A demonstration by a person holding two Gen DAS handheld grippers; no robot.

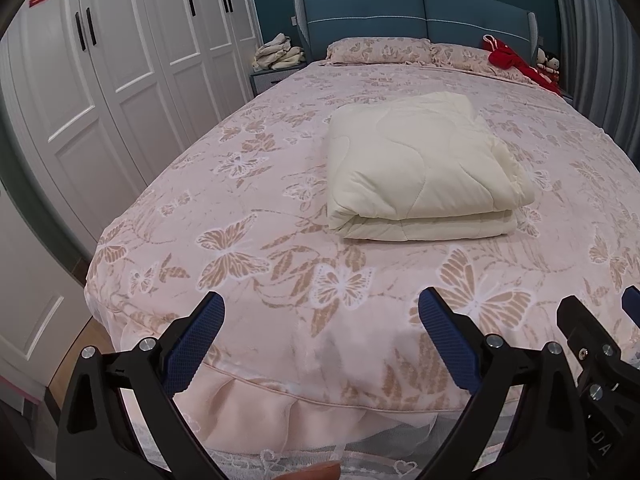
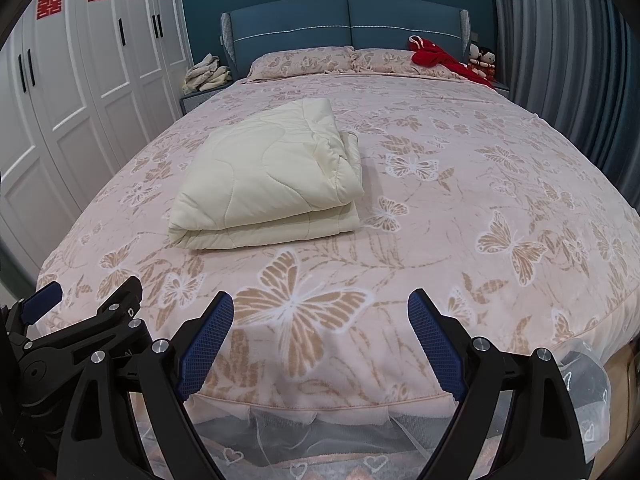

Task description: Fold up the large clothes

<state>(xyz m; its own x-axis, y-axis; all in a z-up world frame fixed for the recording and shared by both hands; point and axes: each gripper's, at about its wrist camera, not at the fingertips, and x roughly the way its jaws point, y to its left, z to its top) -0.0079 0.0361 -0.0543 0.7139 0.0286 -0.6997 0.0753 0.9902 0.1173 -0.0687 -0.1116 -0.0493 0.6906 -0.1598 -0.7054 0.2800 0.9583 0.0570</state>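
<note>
A cream quilted comforter [image 1: 424, 164] lies folded into a thick rectangle in the middle of the bed; it also shows in the right wrist view [image 2: 272, 184]. My left gripper [image 1: 320, 308] is open and empty, held over the foot edge of the bed, well short of the comforter. My right gripper [image 2: 320, 304] is open and empty too, beside the left one at the foot of the bed. The right gripper shows at the right edge of the left wrist view [image 1: 596, 312], and the left gripper shows at the left edge of the right wrist view [image 2: 88, 296].
The bed [image 1: 240, 208] has a pink butterfly cover, two pillows [image 1: 376, 50] and a blue headboard [image 1: 416, 16]. Red clothes [image 1: 516, 62] lie at the far right. A pile of cloth [image 1: 280, 54] sits on the nightstand. White wardrobes [image 1: 100, 80] stand left, grey curtains [image 2: 568, 60] right.
</note>
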